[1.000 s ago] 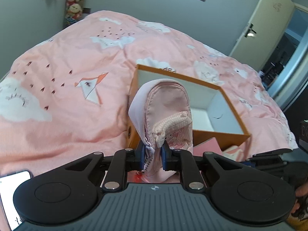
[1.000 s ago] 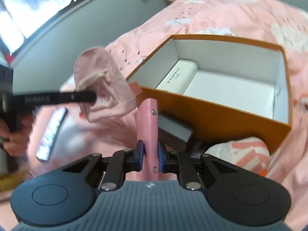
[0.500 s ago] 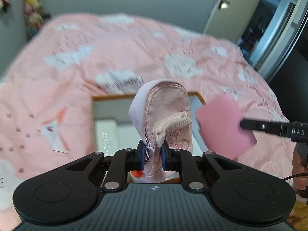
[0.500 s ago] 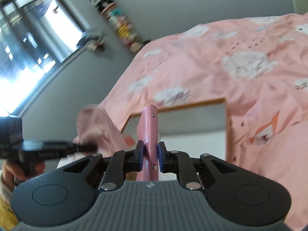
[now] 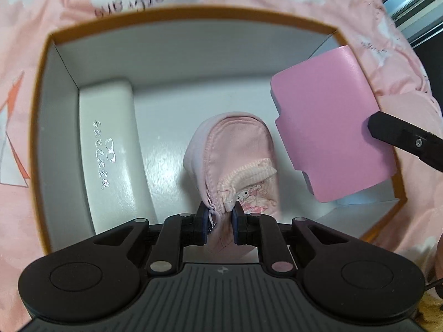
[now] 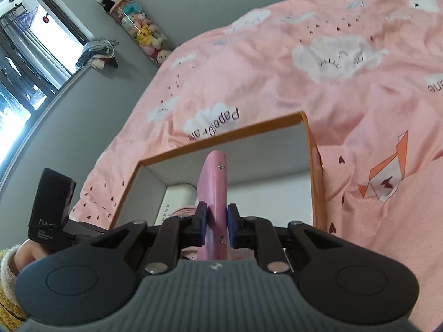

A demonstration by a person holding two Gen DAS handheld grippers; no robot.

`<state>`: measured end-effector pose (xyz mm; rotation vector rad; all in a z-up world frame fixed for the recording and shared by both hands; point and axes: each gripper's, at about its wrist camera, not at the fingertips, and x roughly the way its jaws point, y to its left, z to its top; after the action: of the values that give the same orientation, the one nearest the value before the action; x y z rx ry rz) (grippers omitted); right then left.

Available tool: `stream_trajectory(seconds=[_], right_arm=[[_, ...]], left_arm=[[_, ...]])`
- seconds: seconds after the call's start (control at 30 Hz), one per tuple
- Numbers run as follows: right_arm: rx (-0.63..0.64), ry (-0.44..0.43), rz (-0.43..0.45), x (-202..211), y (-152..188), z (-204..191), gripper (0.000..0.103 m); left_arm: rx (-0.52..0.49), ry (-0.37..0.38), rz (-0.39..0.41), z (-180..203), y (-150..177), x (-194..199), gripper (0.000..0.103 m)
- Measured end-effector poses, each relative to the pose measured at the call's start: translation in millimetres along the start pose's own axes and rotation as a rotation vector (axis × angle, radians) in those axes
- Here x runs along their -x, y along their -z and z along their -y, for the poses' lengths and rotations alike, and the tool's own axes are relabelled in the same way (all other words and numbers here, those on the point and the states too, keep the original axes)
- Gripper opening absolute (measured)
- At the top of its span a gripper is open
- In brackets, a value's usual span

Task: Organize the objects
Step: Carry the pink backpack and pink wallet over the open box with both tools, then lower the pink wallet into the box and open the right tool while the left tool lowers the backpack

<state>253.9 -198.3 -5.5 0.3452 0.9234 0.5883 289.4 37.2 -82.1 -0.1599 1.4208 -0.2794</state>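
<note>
Broadly, a bed (image 6: 277, 63) fills both views, covered by a pink duvet (image 5: 49, 5) printed with white clouds, paper planes and dark lettering; grey walls rise behind it in the right wrist view, with a bright window (image 6: 16, 63) at the far left and a column of plush toys (image 6: 135, 25) hanging in the corner; a bundle of cloth (image 6: 97, 51) sits on the sill beside the window.

On the duvet lies an open box (image 5: 41, 105), orange outside and white within; along its left inner wall rests a long white case (image 5: 110, 149) with silver lettering on top, lying flat on the box floor.

Over the right side of the box hangs a flat pink wallet (image 5: 329, 127), clenched by the right tongs (image 6: 217, 222), whose blue pads press on both of its faces; seen from the right wrist it stands edge-on with two small studs along its spine; its lower corner overlaps the right rim of the box.

At the middle of the box is a small pink zip pouch (image 5: 235, 160) with a cartoon print and a knitted trim; the left tongs (image 5: 220, 222) grip it at the zipper end, pointing steeply down into the box; whether the pouch touches the box floor cannot be told.

At the lower left of the right wrist view a hand (image 6: 26, 253) in a fuzzy yellow sleeve (image 6: 7, 290) grips the other tool's black handle.
</note>
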Motion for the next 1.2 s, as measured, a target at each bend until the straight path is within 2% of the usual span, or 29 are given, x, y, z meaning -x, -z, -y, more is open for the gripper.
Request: stream_trajectory(seconds=[0.1, 0.23, 0.3, 0.4, 0.5, 0.57, 0.73, 0.83, 0.97, 1.2], right_arm=[[-0.001, 0.003, -0.017, -9.7, -0.2, 2.5, 0.016], [-0.005, 0.005, -0.032, -17.8, -0.1, 4.4, 0.016], [0.002, 0.013, -0.034, -19.9, 0.0, 3.6, 0.016], [0.035, 0.06, -0.031, -20.4, -0.1, 0.1, 0.016], [0.095, 0.132, -0.04, -22.1, 0.8, -5.3, 0.016], [0.11, 0.151, -0.068, -27.3, 2.8, -8.2, 0.016], [0.079, 0.135, -0.162, -50.6, 9.4, -18.2, 0.016], [0.031, 0.098, -0.222, -66.5, 14.6, -23.6, 0.016], [-0.057, 0.025, -0.297, -86.6, 20.1, -26.9, 0.016], [-0.144, -0.013, -0.403, -111.1, 29.0, -24.6, 0.016]], left_arm=[[-0.002, -0.026, -0.022, -1.9, -2.6, -6.1, 0.024], [-0.019, -0.076, -0.027, -1.4, -1.3, -14.6, 0.025], [-0.014, -0.075, -0.001, -2.4, 0.8, -15.7, 0.021], [0.013, -0.026, 0.059, -7.4, 5.5, -5.0, 0.017], [-0.007, -0.053, 0.121, -8.3, 11.9, 14.1, 0.016], [-0.009, -0.044, 0.152, -11.6, 16.2, 28.3, 0.015], [0.021, -0.017, 0.235, -25.0, 10.3, 63.9, 0.015], [0.039, -0.013, 0.275, -34.6, 7.2, 75.0, 0.015], [0.045, 0.006, 0.293, -40.5, 11.7, 81.2, 0.015], [0.045, 0.037, 0.312, -46.5, 15.3, 83.2, 0.015]])
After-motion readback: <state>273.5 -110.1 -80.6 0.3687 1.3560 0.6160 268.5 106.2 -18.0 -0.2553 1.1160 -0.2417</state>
